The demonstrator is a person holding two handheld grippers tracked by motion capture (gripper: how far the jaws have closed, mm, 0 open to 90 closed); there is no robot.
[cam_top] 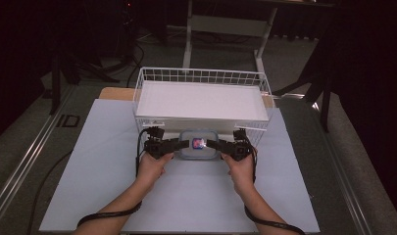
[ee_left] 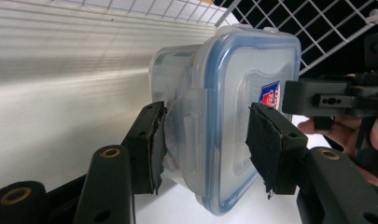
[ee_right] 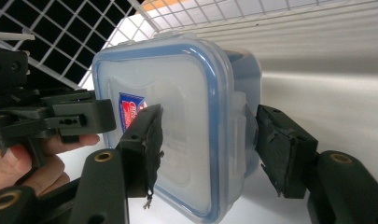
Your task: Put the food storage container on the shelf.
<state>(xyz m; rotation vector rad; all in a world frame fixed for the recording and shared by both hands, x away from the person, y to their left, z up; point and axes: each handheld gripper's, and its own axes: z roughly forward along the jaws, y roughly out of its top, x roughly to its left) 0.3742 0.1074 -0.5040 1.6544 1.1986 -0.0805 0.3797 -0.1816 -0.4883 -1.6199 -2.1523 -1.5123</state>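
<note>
Pale table (cam_top: 103,186) (dim room) bears white wire basket (cam_top: 201,76).

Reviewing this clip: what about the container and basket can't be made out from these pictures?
- Container contents: the high view is too small and dim; in the left gripper view the frosted walls blur them.
- Label text: too small, and part covered by a jaw in the right gripper view.
- Container base: faces away in both gripper views.
- Basket: cut off by the edges of both gripper views.
</note>
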